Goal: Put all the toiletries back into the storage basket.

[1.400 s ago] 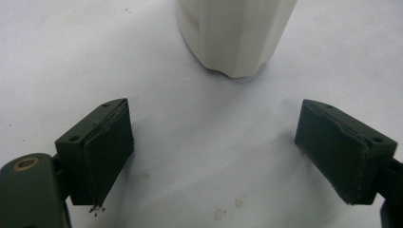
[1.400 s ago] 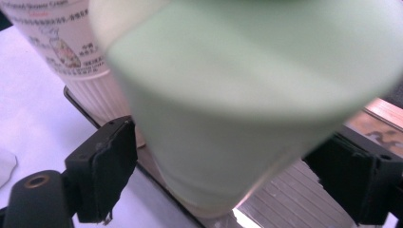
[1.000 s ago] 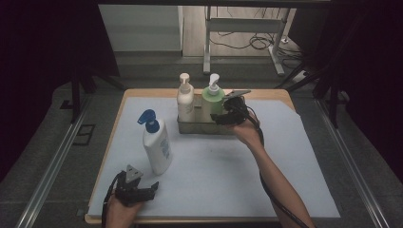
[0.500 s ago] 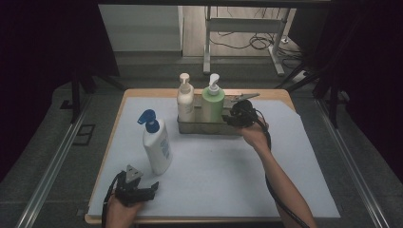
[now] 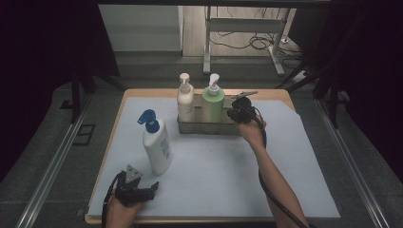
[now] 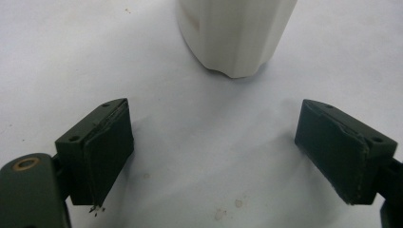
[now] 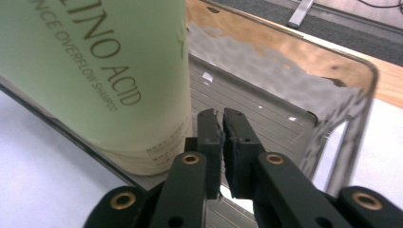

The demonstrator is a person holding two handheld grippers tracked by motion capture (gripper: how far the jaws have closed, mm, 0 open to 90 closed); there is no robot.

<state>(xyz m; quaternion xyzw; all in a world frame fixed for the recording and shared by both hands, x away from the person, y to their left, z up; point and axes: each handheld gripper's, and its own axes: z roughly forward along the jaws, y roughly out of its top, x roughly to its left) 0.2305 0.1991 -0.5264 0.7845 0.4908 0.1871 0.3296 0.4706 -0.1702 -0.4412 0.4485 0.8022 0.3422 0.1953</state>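
Observation:
A metal tray (image 5: pixel 199 128) at the back of the table holds a cream pump bottle (image 5: pixel 185 102) and a green pump bottle (image 5: pixel 212 104). My right gripper (image 5: pixel 239 111) is at the tray's right end. Its jaws have just been closing and now stand shut (image 7: pixel 222 121) over the near wall of the tray (image 7: pixel 351 95), beside the green bottle (image 7: pixel 95 71), with nothing seen between them. A white bottle with a blue pump (image 5: pixel 158 145) stands at the front left. My left gripper (image 5: pixel 151 189) rests open (image 6: pixel 237 156) on the mat just short of that bottle's base (image 6: pixel 235 33).
A pale mat (image 5: pixel 285 180) covers the wooden table (image 5: pixel 147 92). The tray's right compartment (image 7: pixel 266 99) holds nothing. Metal rails (image 5: pixel 52 171) run along both sides of the table, and a desk frame with cables (image 5: pixel 247 33) stands on the floor behind.
My right gripper has left the green bottle, moved right and down to the tray's right end, and its jaws have closed. The left gripper has stayed put.

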